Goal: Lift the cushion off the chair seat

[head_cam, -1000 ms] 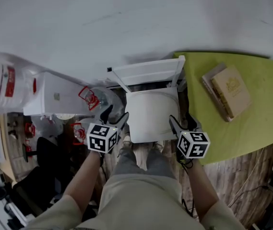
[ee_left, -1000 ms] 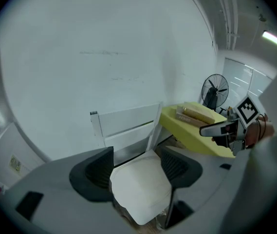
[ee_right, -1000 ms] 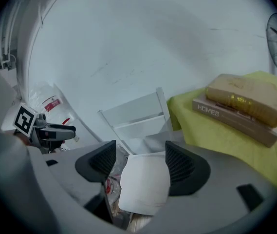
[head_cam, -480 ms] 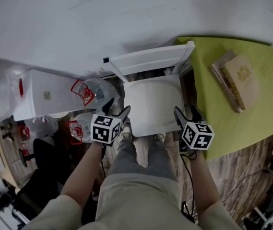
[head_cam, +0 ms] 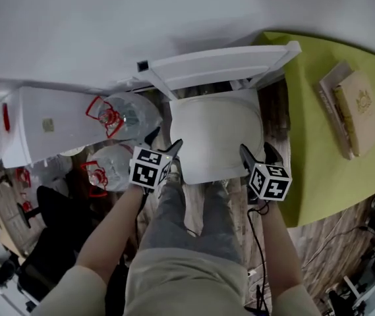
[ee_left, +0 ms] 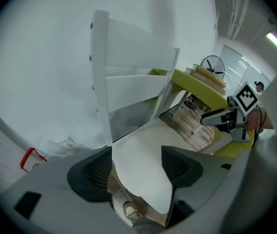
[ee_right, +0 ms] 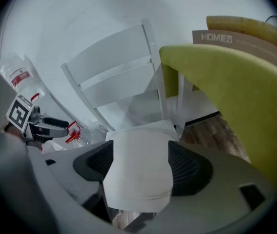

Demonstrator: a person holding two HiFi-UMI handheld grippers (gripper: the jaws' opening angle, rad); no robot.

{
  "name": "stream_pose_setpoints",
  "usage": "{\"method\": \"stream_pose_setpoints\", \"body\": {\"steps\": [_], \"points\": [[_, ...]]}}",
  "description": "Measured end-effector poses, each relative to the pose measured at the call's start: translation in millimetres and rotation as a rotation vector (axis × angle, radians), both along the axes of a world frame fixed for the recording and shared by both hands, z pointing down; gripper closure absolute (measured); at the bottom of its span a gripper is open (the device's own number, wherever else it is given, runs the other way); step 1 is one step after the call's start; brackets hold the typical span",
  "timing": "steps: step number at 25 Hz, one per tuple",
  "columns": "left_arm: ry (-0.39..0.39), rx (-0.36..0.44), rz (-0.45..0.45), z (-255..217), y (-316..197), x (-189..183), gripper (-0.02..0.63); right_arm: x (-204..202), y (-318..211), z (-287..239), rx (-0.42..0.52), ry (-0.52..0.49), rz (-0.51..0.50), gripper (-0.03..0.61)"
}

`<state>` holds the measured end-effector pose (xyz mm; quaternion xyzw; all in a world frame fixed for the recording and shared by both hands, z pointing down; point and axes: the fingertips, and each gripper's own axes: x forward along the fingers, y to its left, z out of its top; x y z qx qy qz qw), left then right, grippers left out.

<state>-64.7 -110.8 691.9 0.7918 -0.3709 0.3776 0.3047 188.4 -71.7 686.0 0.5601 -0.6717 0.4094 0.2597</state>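
Note:
A white cushion (head_cam: 215, 133) lies flat on the seat of a white slat-back chair (head_cam: 217, 68) that stands against the wall. My left gripper (head_cam: 163, 142) hovers at the cushion's front left corner, open, and the cushion (ee_left: 143, 152) shows beyond its spread jaws with nothing gripped. At the front right corner, my right gripper (head_cam: 258, 153) has its jaws opening. In the right gripper view the cushion (ee_right: 137, 145) shows through the gap of the right gripper (ee_right: 140, 164), and the pads do not press on it. Both grippers point steeply down.
A lime-green table (head_cam: 312, 157) with books (head_cam: 352, 110) stands close on the chair's right. Two clear water bottles (head_cam: 124, 114) and a white box (head_cam: 49, 127) crowd the left. The person's legs and a shoe (head_cam: 173, 176) are at the seat's front edge.
Both grippers have sunk toward the seat and now flank the cushion's front corners. The chair fills more of the head view.

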Motion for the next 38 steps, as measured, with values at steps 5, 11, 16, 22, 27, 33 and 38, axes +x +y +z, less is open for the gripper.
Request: {"method": "stream_pose_setpoints", "body": {"steps": [5, 11, 16, 22, 27, 33, 38], "points": [[0.015, -0.03, 0.019, 46.0, -0.6, 3.2, 0.298, 4.1, -2.1, 48.9, -0.05, 0.01, -0.002, 0.219], [0.036, -0.081, -0.019, 100.9, 4.6, -2.0, 0.291, 19.0, -1.2, 104.2, -0.076, 0.011, 0.029, 0.216], [0.008, -0.145, -0.056, 148.8, 9.7, -15.7, 0.29, 36.4, -3.0, 150.9, -0.09, 0.028, 0.069, 0.208], [0.018, -0.163, -0.097, 186.5, 11.5, -25.0, 0.29, 55.7, -1.8, 191.5, -0.132, 0.055, 0.108, 0.189], [0.045, -0.213, -0.119, 213.6, 14.8, -21.6, 0.286, 67.9, 1.3, 210.6, -0.135, 0.055, 0.148, 0.163], [0.072, -0.276, -0.182, 239.7, 25.8, -20.3, 0.273, 71.3, 8.7, 225.9, -0.146, 0.037, 0.155, 0.14], [0.115, -0.297, -0.226, 241.7, 26.0, -17.4, 0.298, 73.7, 7.8, 227.1, -0.123, 0.079, 0.157, 0.141]]}}
